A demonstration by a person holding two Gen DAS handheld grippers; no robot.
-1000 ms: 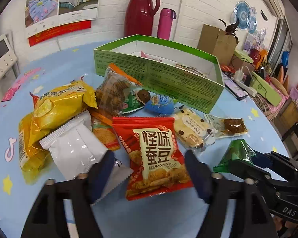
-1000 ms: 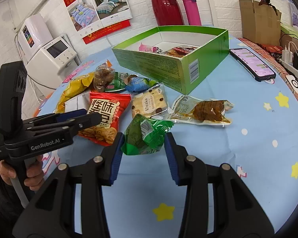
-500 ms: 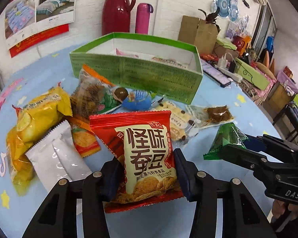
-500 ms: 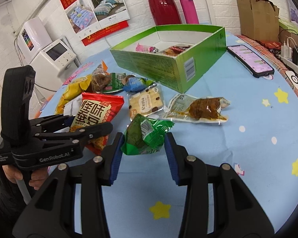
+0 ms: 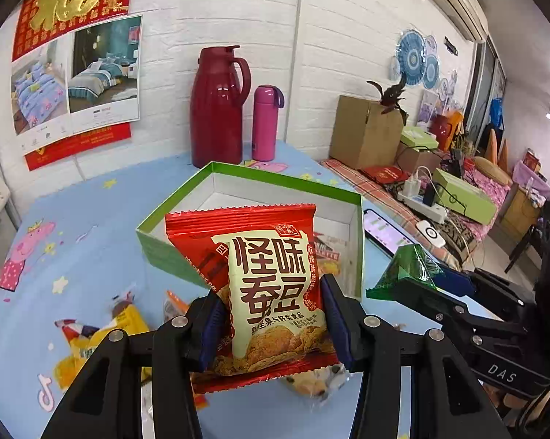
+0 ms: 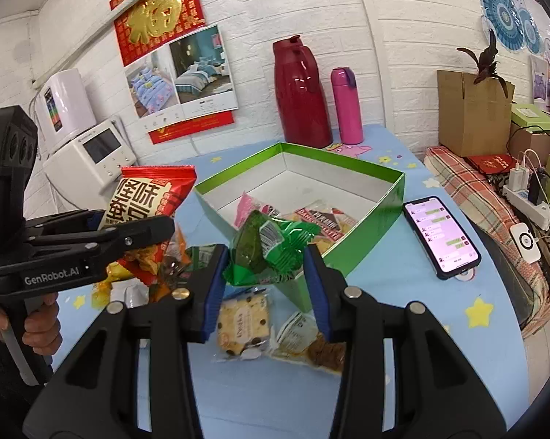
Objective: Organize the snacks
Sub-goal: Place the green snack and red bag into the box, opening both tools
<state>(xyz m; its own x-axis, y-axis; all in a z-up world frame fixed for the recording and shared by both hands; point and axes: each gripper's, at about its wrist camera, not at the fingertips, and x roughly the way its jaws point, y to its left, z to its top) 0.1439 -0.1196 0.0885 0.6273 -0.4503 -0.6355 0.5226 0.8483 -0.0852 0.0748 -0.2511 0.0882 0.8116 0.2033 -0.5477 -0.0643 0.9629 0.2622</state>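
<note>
In the left wrist view, lower centre of the frame, the left tool [image 5: 273,314] is closed onto a red snack packet [image 5: 260,278], its blue pads pressing the packet's two side edges. The packet stands upright, face to the camera, long axis vertical, raised in front of the green box [image 5: 157,248]. Large Chinese characters fill its cream label; the small print beneath is too fine to read. The packet hides most of the box's interior and its near wall. At lower left a yellow packet [image 5: 92,347] lies on the blue tabletop [image 5: 92,219], partly cut off by the tool's arm. At right the other tool's body reads "DAS".

In the right wrist view, the left tool appears at the left edge, marked "GenRobot.AI", a hand [image 6: 37,323] on its grip. In the centre the right tool [image 6: 265,285] is clamped on a green foil packet [image 6: 271,252], crumpled, its barcode side up, held over the box's near corner. Whether it points any one way is hard to tell. Inside the box lie a pink packet [image 6: 247,206] and a red-striped one, their lettering blurred. Below the tool, a biscuit packet [image 6: 240,323] and a brown snack packet [image 6: 307,344] rest on the tabletop, partly covered by the fingers. At right lies a phone [image 6: 441,237], its screen lit.
</note>
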